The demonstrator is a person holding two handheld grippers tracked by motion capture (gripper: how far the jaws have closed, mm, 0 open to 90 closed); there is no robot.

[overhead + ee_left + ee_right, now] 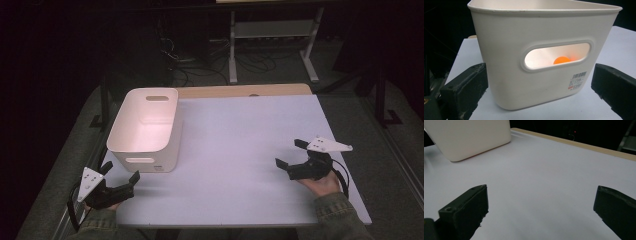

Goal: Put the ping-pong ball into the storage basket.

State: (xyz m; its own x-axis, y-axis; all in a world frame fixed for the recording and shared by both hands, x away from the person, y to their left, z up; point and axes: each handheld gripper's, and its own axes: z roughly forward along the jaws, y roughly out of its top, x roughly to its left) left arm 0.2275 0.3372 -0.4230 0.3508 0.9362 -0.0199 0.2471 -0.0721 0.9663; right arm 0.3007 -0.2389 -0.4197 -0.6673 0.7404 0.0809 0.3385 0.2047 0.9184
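Observation:
A white plastic bin [145, 127] with handle slots stands on the left part of the white table [240, 150]. Through the near slot in the left gripper view, an orange ball [562, 60] shows inside the bin [536, 32]. My left gripper [121, 175] is open at the table's front left corner, just short of the bin's near wall, with nothing between its jaws. My right gripper [290, 153] rests open near the right edge, aimed left across the bare table toward the bin [471, 137].
A wooden strip [245, 91] runs along the table's far edge. Beyond it, a white desk frame [272, 40] and cables lie on the dark floor. A barcode label [577, 80] is stuck on the bin's near wall.

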